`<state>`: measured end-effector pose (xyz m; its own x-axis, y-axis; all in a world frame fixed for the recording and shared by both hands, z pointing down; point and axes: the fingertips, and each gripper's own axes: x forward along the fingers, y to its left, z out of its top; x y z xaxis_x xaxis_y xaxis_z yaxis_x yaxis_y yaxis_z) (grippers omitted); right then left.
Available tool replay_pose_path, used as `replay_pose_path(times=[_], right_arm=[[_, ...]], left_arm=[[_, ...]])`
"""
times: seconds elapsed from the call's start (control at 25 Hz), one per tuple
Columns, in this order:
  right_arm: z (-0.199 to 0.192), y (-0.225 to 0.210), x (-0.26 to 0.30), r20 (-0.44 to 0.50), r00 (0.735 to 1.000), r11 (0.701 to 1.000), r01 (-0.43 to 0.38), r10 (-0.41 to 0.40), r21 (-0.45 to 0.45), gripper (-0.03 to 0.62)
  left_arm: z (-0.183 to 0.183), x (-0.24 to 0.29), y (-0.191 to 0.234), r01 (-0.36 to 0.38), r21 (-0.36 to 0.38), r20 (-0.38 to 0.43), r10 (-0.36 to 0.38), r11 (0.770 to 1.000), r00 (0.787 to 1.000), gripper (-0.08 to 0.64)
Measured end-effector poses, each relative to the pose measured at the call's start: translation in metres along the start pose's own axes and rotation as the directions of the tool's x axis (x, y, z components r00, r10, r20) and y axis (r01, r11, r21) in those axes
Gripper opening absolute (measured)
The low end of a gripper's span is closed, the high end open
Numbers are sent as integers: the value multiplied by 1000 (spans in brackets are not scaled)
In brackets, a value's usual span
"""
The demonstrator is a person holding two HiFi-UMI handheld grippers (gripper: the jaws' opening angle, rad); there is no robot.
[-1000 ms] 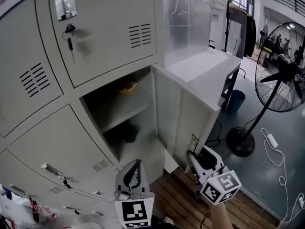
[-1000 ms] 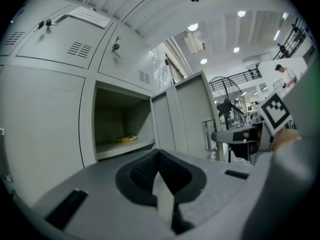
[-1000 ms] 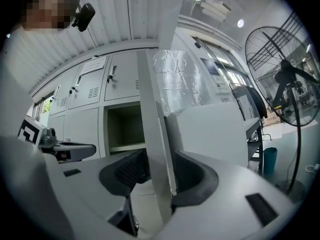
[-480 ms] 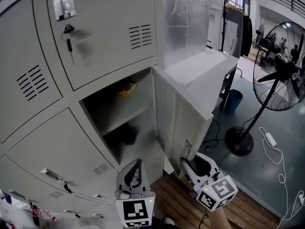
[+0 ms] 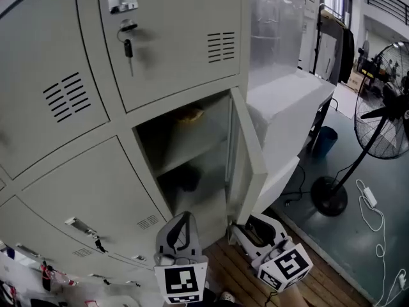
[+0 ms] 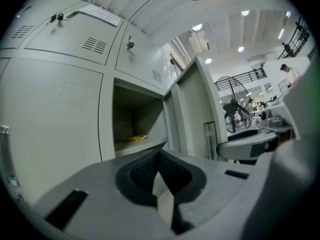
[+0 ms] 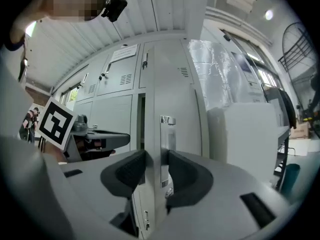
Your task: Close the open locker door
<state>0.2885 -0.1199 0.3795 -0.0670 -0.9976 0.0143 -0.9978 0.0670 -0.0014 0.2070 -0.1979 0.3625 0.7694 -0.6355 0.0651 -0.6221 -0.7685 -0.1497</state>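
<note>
Open locker door [image 5: 246, 147] in middle row of locker bank [image 5: 96, 190], swung out, near edge-on in head view. Compartment behind it shows shelf with yellow item [image 5: 190, 114].

Right gripper [image 5: 246, 228] low at door's free edge. Jaws straddle edge beside handle [image 7: 166, 134] and are closing, firm clamp not evident.

Left gripper [image 5: 181, 225] hangs in front of lockers, clear of door. Jaws together, nothing between.

Standing fan [image 5: 383, 117] well apart, right.
</note>
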Motion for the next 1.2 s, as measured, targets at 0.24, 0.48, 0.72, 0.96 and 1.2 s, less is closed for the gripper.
replay_pose_path(times=[0.24, 0.48, 0.72, 0.96, 1.2], right_arm=[[1, 25, 26, -6, 997, 996, -83, 83, -17, 149], [1, 46, 52, -8, 989, 989, -147, 147, -22, 144], [2, 61, 82, -8, 981, 981, -193, 193, -19, 129], [3, 72, 111, -4, 972, 972, -235, 235, -16, 121], [4, 78, 136, -10, 963, 963, -269, 269, -26, 118]], left_arm=[[-5, -10, 25, -55, 5, -7, 55, 998, 998, 0], [-11, -24, 59, -135, 7, -18, 135, 991, 991, 0], [-15, -37, 94, -210, 6, -22, 210, 978, 977, 0], [-19, -46, 123, -269, 5, -31, 269, 963, 963, 0], [-16, -47, 138, -297, -13, -27, 297, 955, 955, 0]])
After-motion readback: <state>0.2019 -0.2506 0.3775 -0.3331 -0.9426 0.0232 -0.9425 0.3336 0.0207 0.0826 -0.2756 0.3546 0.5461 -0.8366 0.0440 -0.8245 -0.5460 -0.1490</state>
